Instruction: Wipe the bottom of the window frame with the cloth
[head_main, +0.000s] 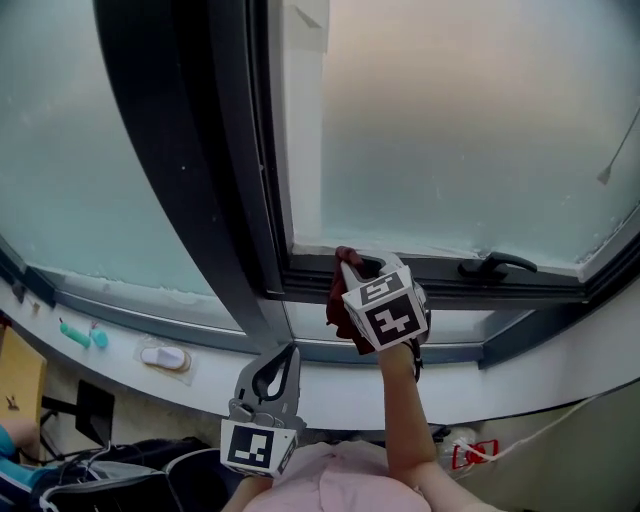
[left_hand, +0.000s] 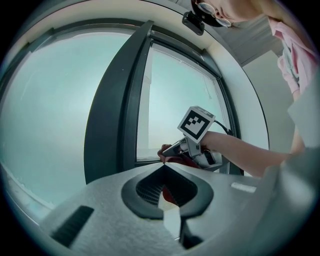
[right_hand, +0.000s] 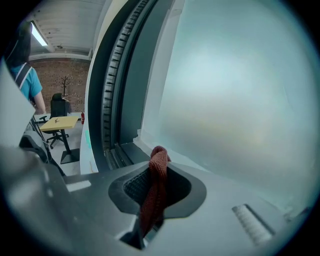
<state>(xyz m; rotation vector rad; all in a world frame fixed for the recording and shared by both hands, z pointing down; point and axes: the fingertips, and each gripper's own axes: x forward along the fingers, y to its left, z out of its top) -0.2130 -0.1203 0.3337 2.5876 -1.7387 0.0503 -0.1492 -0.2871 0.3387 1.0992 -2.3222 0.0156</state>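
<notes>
My right gripper (head_main: 347, 263) pinches the red cloth (head_main: 337, 298) at the bottom left corner of the window frame (head_main: 450, 272), so I reckon wiping's barely started. My left gripper (head_main: 288, 350) is pressed together, empty.

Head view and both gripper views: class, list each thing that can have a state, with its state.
right hand-held gripper: shut on the cloth, at the bottom of the window frame.
cloth: bunched, clamped between the jaws.
left hand-held gripper: shut, empty, held off the frame.
window handle: lying level along the frame.
</notes>
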